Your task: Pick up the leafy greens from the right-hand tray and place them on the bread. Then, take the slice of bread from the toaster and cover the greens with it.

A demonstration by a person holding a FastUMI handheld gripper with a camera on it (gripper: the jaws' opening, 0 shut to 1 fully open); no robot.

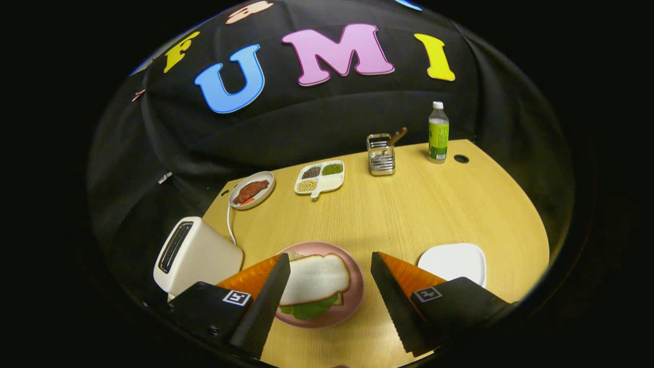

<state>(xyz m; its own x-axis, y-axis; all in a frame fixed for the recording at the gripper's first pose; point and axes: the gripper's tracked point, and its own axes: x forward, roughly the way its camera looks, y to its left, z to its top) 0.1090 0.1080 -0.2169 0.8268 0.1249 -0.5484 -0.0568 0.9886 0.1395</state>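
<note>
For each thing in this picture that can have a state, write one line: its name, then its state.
gripper: open, holding nothing
top bread slice: lying on the greens
leafy greens: covered, edge peeking out
pink plate: loaded
toaster: slot looks empty
white tray: empty
bottle: upright, capped

I see the pink plate [352, 301] carrying greens [309, 309] under bread [317, 278]; toaster [196, 255] left of it, tray [452, 261] right, bottle [438, 133] far behind.
</note>
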